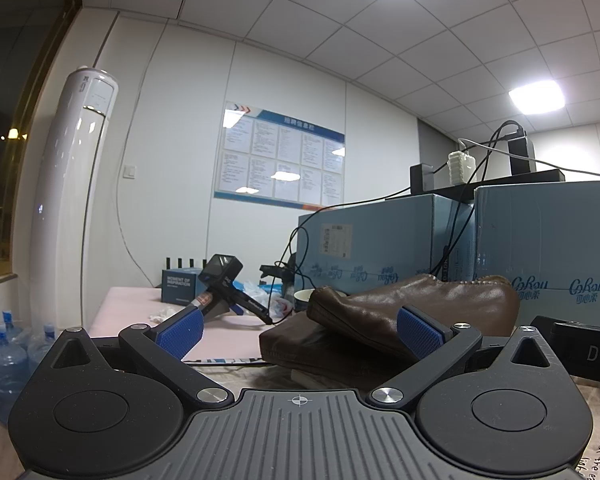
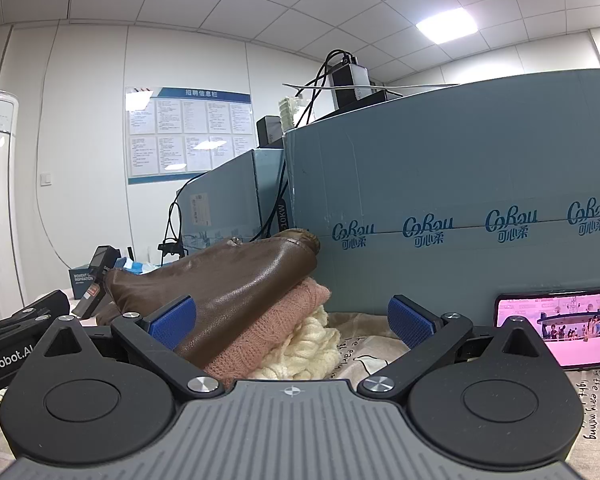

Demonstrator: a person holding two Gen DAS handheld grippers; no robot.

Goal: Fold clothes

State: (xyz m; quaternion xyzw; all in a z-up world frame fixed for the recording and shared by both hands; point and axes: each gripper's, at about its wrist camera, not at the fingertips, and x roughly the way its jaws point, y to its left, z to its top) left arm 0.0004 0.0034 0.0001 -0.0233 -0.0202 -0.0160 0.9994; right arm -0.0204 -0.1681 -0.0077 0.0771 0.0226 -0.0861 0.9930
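left gripper (image 1: 300, 334): spread wide, empty, brown leather garment (image 1: 412, 304) just ahead
right gripper (image 2: 292, 320): spread wide, empty
stack: leather over pink knit sweater (image 2: 276, 320), cream knit (image 2: 304, 352)

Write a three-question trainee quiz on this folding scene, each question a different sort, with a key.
1. True or false: the right gripper is clamped on the brown leather-like garment.
2. Multiple choice: in the right wrist view, what lies directly under that brown garment?
A. a pink knitted sweater
B. a green towel
C. a yellow raincoat
3. Fill in: the cream cable-knit sweater sits at the ____ of the stack.

Key:
1. False. Its blue fingers stand wide apart, and so do those of the left gripper.
2. A
3. bottom
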